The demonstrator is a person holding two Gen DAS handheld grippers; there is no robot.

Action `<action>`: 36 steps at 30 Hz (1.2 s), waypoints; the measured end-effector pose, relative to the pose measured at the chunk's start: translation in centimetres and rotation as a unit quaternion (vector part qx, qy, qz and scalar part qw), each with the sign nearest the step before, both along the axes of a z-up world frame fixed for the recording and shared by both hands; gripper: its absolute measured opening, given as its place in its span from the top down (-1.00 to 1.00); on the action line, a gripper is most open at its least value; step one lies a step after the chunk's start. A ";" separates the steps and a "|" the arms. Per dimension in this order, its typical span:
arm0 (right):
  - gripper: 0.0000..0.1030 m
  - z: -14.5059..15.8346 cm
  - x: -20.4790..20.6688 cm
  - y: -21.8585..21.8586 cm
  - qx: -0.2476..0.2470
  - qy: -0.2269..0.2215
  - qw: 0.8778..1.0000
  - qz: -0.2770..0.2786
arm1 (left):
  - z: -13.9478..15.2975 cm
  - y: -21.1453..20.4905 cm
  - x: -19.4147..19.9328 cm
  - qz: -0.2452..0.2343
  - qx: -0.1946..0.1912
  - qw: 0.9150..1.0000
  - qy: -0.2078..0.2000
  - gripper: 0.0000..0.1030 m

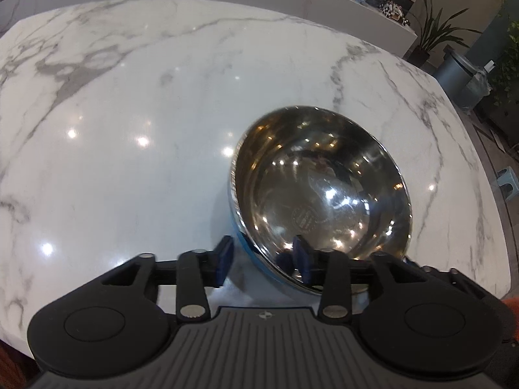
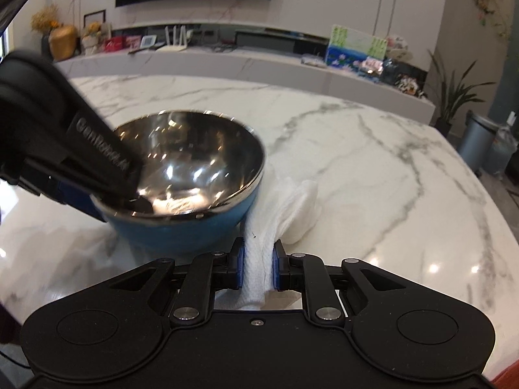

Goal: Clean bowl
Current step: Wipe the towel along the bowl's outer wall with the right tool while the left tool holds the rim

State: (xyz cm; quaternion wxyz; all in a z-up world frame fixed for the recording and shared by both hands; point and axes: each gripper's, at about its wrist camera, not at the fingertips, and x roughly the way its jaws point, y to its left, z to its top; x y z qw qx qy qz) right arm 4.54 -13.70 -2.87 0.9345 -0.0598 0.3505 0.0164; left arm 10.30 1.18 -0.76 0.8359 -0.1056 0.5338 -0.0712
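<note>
A steel bowl (image 1: 321,194) with a blue outside sits tilted on the white marble table (image 1: 129,113). My left gripper (image 1: 262,259) straddles its near rim, one finger inside and one outside, with a visible gap to the rim on the outer side. In the right wrist view the bowl (image 2: 191,175) is ahead to the left, with the left gripper (image 2: 81,168) reaching over its left rim. My right gripper (image 2: 258,259) is shut on a folded white paper towel (image 2: 282,207) that lies on the table just right of the bowl.
The marble table (image 2: 373,162) stretches ahead and right. A long white counter (image 2: 259,58) with clutter stands behind it. A grey bin (image 2: 476,142) and a potted plant (image 2: 454,97) stand off the table's right side.
</note>
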 end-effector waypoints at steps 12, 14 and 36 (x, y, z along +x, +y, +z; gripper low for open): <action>0.72 0.6 -0.3 -0.7 -0.009 -0.029 0.999 -0.012 | 0.3 0.8 0.9 0.005 0.020 1.000 -0.019 0.64; 0.72 0.9 -0.5 -0.9 -0.011 -0.043 0.999 -0.017 | 0.5 0.9 1.3 0.006 0.028 0.999 -0.024 0.71; 0.72 -0.2 0.0 0.0 -0.010 0.001 1.000 0.023 | -0.2 0.7 0.9 0.011 0.009 1.000 -0.007 0.29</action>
